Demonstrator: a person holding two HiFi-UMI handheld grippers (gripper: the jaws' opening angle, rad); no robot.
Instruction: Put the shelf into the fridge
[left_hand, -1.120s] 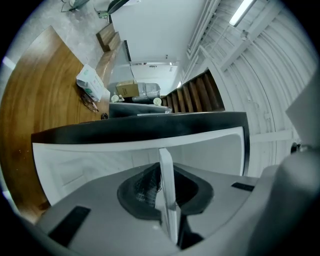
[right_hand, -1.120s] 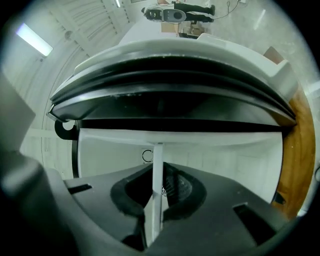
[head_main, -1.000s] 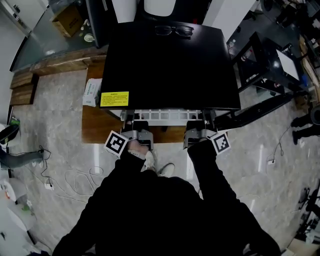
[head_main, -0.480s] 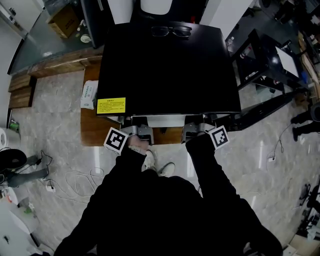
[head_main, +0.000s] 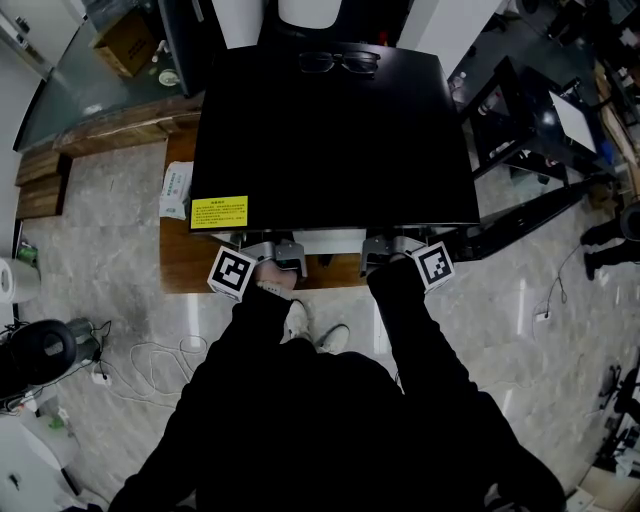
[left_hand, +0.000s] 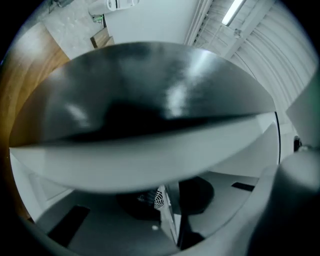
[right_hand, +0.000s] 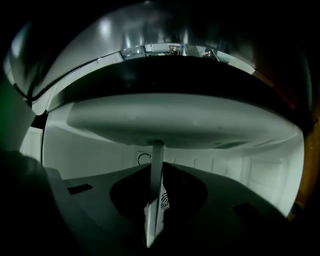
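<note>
Both jaws on shelf (right_hand: 156, 172) edge

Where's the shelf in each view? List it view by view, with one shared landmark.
Head view: shelf, a white strip at the fridge's front edge, centre.
Left gripper view: thin white edge, low centre, between the jaws.
Right gripper view: thin white edge, low centre, between the jaws.
Shared landmark: the black fridge, across each picture's upper part.
</note>
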